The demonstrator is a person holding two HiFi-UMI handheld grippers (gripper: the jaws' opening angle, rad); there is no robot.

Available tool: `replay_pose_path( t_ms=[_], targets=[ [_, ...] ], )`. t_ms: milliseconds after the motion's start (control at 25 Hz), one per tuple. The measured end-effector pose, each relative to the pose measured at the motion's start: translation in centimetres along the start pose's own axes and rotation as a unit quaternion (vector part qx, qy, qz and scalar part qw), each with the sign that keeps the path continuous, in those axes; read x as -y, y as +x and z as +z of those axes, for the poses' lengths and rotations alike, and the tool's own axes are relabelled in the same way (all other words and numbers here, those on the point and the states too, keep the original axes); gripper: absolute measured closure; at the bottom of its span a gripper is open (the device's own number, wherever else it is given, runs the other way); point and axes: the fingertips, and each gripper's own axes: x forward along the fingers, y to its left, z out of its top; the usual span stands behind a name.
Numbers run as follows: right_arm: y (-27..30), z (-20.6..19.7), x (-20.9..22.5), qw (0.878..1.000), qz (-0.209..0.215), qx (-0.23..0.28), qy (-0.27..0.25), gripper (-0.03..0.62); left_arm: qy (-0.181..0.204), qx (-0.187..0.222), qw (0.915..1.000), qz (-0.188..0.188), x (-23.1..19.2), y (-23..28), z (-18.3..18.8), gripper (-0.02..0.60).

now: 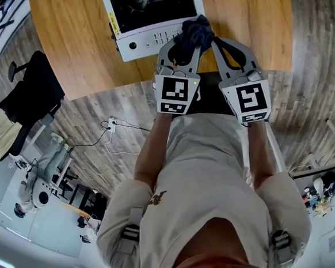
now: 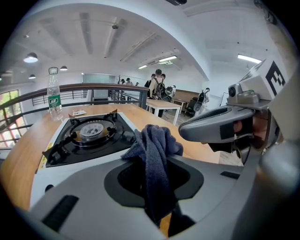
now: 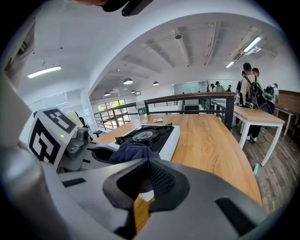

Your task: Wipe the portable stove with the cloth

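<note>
In the head view, the portable stove (image 1: 148,13) sits on the wooden bench (image 1: 66,30), its control side toward the person. The dark blue cloth (image 1: 195,33) is bunched at the stove's near right corner, overlapping its white edge. The left gripper (image 1: 183,45) reaches to the cloth, with the bundle at the tips of its fingers. The right gripper (image 1: 227,48) is just beside it on the right. Its tips point in toward the cloth's right side, over bare bench.

In the left gripper view, this gripper's fingers (image 2: 84,206) are closed on the cloth (image 2: 157,140). A fold of it is pinched between them and runs down through the oval hollow, and the rest bulges above the tips. The stove (image 2: 89,133) lies just beyond and to the left, burner up, and a plastic bottle (image 2: 54,98) stands on the bench (image 2: 18,159) behind it. The right gripper (image 2: 206,129) comes in from the right, near the cloth. Whether it touches cannot be told.

In the right gripper view, this gripper's fingers (image 3: 225,206) are drawn together at the tips, with only a thin slit behind the hollow, and they grip nothing. The cloth (image 3: 133,151) is ahead and to the left of them, between the left gripper (image 3: 105,154) and the stove (image 3: 147,135). The bench (image 3: 211,140) stretches away on the right.
</note>
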Motion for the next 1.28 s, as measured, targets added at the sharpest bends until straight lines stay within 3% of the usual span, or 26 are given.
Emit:
replay_pose_path(
  t_ms=[520,1280],
  targets=[
    [1.0,0.0,-1.4,1.000,0.002,-0.015,-0.003,0.572,-0.009,-0.005,0.9999,0.001,-1.9,-0.6,-0.8,0.468],
    [4.0,1.2,-5.2,0.999,-0.032,-0.019,0.020,0.572,0.008,-0.027,0.9987,-0.042,-5.7,-3.2,-2.5,0.468]
  ],
)
